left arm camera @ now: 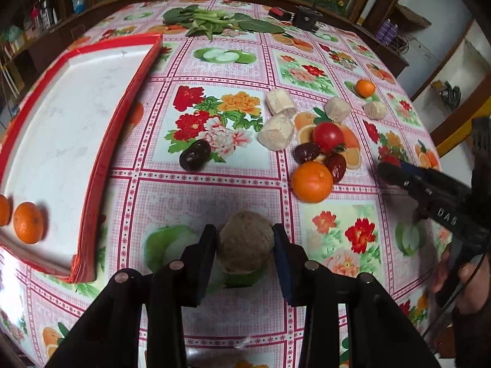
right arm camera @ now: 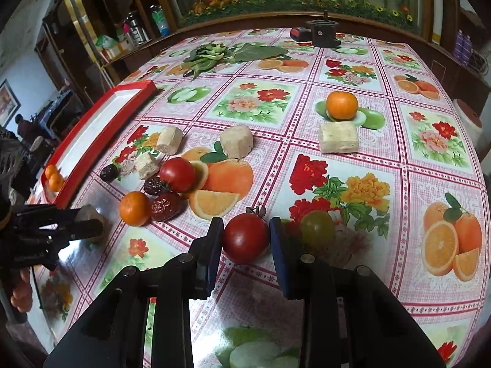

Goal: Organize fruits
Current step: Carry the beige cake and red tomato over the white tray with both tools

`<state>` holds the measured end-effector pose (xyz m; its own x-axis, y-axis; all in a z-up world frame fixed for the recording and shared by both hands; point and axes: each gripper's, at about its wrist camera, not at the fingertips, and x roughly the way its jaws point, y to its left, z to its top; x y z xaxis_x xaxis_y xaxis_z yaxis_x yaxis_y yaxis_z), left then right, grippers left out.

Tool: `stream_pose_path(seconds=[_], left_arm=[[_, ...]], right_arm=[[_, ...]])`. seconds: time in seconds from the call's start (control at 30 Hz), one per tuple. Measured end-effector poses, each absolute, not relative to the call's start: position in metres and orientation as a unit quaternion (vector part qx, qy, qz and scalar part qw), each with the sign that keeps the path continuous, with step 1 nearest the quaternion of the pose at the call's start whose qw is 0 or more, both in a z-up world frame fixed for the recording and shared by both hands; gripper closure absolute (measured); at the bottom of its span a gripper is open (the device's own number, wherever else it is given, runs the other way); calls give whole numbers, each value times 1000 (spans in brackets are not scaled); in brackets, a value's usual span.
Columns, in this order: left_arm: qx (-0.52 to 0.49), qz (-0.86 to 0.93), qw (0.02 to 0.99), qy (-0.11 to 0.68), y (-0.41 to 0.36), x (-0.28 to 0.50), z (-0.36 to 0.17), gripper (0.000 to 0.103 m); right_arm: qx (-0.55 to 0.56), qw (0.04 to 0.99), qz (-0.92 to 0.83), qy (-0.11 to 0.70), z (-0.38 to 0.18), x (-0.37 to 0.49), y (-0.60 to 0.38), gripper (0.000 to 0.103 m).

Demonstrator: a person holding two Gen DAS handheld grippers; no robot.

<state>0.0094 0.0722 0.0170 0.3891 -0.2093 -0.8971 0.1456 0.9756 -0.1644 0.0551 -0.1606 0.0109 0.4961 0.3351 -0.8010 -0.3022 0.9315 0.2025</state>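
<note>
Left wrist: red tray [left arm camera: 122, 116] holds two tangerines [left arm camera: 28, 227] so far; orange [left arm camera: 311, 181], tomato [left arm camera: 328, 136], dates [left arm camera: 195, 155] lie right of the tray on the tabletop [left arm camera: 214, 196]. Most sorting left, I'd judge. Left hand-held gripper [left arm camera: 244, 247] clamps a brown kiwi-like fruit [left arm camera: 245, 245].

Right wrist: right hand-held gripper [right arm camera: 246, 239] brackets a dark-red tomato [right arm camera: 245, 238], far right of the tray; contact unclear.

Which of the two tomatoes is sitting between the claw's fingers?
The darker tomato, alone between the right claw fingers. The brighter tomato sits farther back, among the dates and orange.
</note>
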Motion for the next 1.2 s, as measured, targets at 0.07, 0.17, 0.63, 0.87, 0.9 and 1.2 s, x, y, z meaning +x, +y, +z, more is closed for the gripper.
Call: stream_pose_path(seconds=[0.07,0.17,0.63,0.87,0.9,1.2], left_arm=[[-23,-109,839,533,70,3,19,63],[-15,-107,843,527,67,-6,19,63],[-53,-98,840,531,78,-24,24,64],[-28,-119,840,528,81,-26,22,62],[-23,-125,838,530,81,-24,22,62],[3,-154,840,520,71,-23,13,61]], right_arm=[[17,867,188,461,15,50,-161,73],[11,871,192,453,21,43,-160,73],[15,862,211,460,17,27,-153,73],[3,858,203,471,11,22,-134,73],[9,858,195,474,10,22,-135,73],[30,858,161,487,6,17,-134,73]])
